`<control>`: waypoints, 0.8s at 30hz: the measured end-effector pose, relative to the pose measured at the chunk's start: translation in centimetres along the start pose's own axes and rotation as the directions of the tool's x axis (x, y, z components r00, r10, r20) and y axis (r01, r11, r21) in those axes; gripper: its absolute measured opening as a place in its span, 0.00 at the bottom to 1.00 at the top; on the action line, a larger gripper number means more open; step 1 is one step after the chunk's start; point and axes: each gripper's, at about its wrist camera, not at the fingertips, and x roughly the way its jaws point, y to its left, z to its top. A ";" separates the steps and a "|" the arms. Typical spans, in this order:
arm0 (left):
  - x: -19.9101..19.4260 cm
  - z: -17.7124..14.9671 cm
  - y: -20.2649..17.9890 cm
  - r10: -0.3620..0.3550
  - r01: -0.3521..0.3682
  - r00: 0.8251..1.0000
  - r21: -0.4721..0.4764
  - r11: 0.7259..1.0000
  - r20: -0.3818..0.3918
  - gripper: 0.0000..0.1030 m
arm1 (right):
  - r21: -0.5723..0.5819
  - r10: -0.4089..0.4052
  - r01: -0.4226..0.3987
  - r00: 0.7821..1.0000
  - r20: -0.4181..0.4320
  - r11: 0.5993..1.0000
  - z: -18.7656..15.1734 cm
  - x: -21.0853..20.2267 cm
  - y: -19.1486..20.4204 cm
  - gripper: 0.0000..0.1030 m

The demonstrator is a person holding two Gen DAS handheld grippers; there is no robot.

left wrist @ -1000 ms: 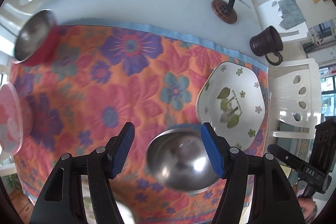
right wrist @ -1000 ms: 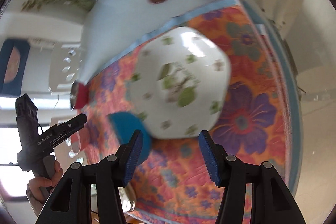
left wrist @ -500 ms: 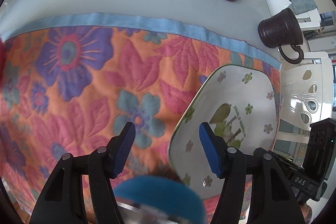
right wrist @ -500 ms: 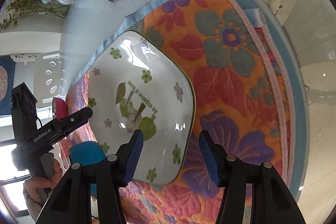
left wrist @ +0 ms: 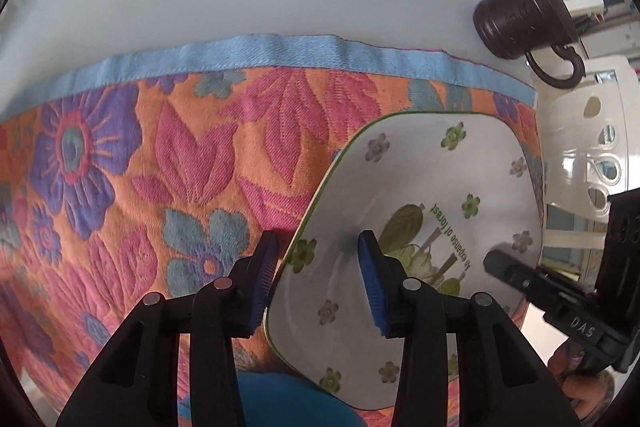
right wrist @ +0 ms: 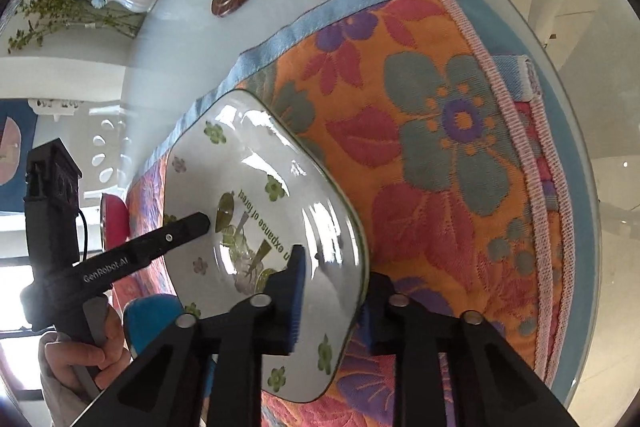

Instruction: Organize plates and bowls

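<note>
**Two grippers, one slippery bowl**

The white flowered bowl (right wrist: 256,195) sits on the floral cloth (left wrist: 180,167) near the bench's edge. The right gripper (right wrist: 332,303) is closing on its near rim. The left gripper (left wrist: 316,283) straddles the opposite rim, still narrowing, not yet pinching. Uneven lifting could tip that glazed bowl right out.

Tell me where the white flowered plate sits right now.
The white flowered plate lies on the floral cloth near its blue-trimmed far edge, below the dark brown mug; both closing grippers straddle opposite rims.
</note>
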 end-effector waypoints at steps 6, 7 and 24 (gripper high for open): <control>-0.1 0.3 -1.7 -0.015 0.014 1.000 0.033 0.999 0.025 0.37 | -0.137 -0.046 0.058 0.995 0.087 0.989 0.3 -1.7 1.5 0.21; -0.2 0.3 -1.9 -0.016 0.015 0.999 0.042 0.999 0.028 0.37 | -0.144 -0.045 0.057 0.995 0.086 0.988 0.3 -1.7 1.4 0.21; -6.0 0.6 -5.8 -0.080 0.069 0.985 0.073 0.995 0.153 0.37 | -0.169 0.044 -0.012 0.981 0.187 0.986 -1.7 -6.7 2.0 0.21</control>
